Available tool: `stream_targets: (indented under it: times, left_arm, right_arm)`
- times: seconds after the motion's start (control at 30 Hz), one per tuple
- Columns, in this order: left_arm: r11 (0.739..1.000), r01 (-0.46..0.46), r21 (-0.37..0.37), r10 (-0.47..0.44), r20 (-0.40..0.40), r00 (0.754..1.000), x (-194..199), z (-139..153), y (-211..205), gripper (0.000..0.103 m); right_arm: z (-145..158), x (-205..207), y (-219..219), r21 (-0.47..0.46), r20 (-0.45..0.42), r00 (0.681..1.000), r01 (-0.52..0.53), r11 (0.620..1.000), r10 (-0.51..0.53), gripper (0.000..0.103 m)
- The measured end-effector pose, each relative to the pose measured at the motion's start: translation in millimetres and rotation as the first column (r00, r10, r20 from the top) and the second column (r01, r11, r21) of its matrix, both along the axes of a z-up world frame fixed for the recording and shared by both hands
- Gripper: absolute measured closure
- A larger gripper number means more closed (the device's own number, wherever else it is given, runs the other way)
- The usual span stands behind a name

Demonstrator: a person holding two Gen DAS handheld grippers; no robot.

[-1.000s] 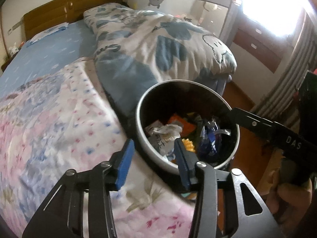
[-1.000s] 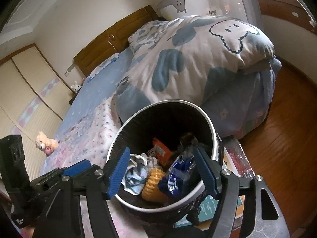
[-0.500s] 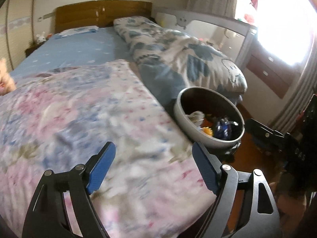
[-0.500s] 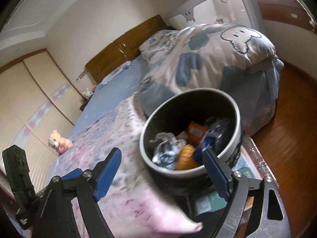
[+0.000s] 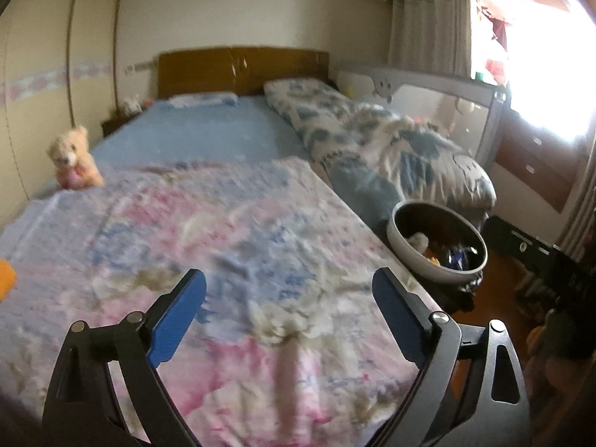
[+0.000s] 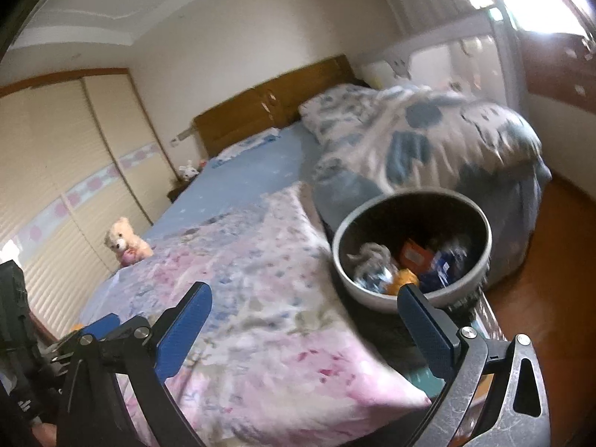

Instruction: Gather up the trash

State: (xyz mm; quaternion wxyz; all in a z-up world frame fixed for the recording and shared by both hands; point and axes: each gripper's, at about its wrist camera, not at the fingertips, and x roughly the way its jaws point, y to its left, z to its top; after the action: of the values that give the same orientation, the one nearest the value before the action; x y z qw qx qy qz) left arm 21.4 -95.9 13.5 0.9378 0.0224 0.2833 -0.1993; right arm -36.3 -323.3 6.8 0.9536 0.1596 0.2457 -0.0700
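Both views are smeared by motion blur, and the floral print of the pink quilt point(image 5: 231, 246) is hard to read. The trash bin point(image 6: 411, 246), a round grey-rimmed pail with a dark inside, is seen at the right near corner of the bed, just beside the quilt's right edge; its base is hidden behind the bedding and clutter in both views. Crumpled wrappers point(image 6: 372, 260) in white, orange and blue are made out inside it, though individual pieces cannot be told apart. The bin's mouth faces upward and is tilted slightly toward the cameras; being round, no long axis is shown.

The left gripper point(image 5: 288, 314) is held over the near part of the quilt with its blue-padded jaws spread wide and nothing between them. The right gripper point(image 6: 307, 331) is likewise held wide and empty, its right pad overlapping the bin's near rim in the picture. An orange scrap point(image 5: 6, 279) is cut off at the left edge of the left view.

Open bedding lies ahead of both tools. A teddy bear point(image 5: 72, 164) sits at the far left edge of the bed, and a rumpled blue-and-white duvet point(image 5: 395, 152) is heaped along the right side, behind the bin. Wooden floor point(image 6: 558, 260) is visible to the right.
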Motion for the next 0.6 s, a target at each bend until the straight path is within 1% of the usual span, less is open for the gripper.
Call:
stream_targets:
  times: [0.07,0.13,0.23,0.27,0.33,0.47,0.6]
  left_arm:
    - [1.000,-0.028,-0.008,0.028,0.051,0.998,-8,10,8,0.006]
    - [0.998,-0.068,-0.012,0.069,0.105,0.992,-14,18,14,0.000]
    - [0.992,-0.127,-0.002,0.125,0.179,0.976,-23,21,20,0.000]
    - [0.991,-0.137,0.008,0.133,0.192,0.972,-24,20,20,0.000]
    - [0.987,-0.157,0.031,0.147,0.217,0.965,-26,16,20,0.000]
    - [0.982,-0.184,0.054,0.165,0.248,0.955,-28,12,18,0.000]
    - [0.978,-0.198,0.057,0.177,0.263,0.948,-28,13,19,0.000]
  right_arm:
    - [12,-2,9,-0.043,0.031,0.999,-0.015,0.999,0.016,0.002]
    - [25,-6,18,-0.086,0.083,0.996,-0.033,0.996,0.040,0.001]
    - [39,-15,31,-0.149,0.167,0.983,-0.052,0.987,0.077,0.000]
    - [38,-15,35,-0.175,0.171,0.982,-0.055,0.983,0.086,0.000]
    - [33,-13,37,-0.195,0.166,0.982,-0.052,0.979,0.085,0.000]
    - [20,-12,40,-0.215,0.192,0.977,-0.052,0.975,0.094,0.000]
    - [13,-10,42,-0.237,0.197,0.976,-0.042,0.971,0.091,0.000]
